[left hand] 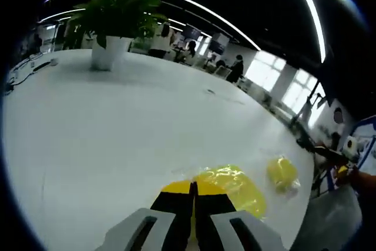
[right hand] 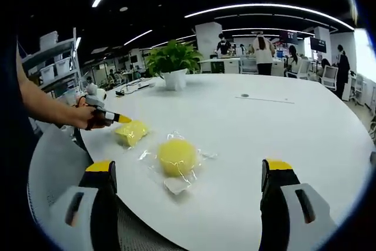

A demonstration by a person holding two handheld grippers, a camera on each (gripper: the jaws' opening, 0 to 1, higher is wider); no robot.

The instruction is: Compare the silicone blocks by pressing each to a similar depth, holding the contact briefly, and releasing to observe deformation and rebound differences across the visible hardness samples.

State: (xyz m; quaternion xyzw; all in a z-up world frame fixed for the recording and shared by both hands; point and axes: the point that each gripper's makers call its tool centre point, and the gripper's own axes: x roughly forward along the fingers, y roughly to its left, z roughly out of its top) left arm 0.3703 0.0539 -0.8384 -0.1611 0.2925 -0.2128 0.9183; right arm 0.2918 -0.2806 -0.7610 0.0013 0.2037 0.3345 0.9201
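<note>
Left hand-held gripper (left hand: 192,195): jaws together, nothing between them, yellow tips right at the near edge of the flatter yellow silicone block (left hand: 235,189), which sits in clear wrap on the white desk (left hand: 117,139); we can't tell whether the tips touch it or hover just off it. In the right gripper view the same left hand-held gripper (right hand: 120,119) comes in from the left, held by the person's hand (right hand: 88,117), tip at the side of that block (right hand: 132,131). Right hand-held gripper (right hand: 187,171): jaws wide apart, empty. Taking the potted plant (right hand: 173,63) as landmark: both samples lie well on the near side of it, close to the desk's near edge. The rounder yellow block (right hand: 176,157), also in wrap, sits dead ahead of the right hand-held gripper, centred between its jaw lines, so the right one is clearly nearer to it; the flatter block is just beside it, on the left gripper's side. In the left gripper view the rounder block (left hand: 282,171) lies off to the right of the flatter one. Neither block has an obvious long axis. Our read: the flatter sample is the one being probed, the rounder one isn't pressed yet, and the wrap could slide under a press.
</note>
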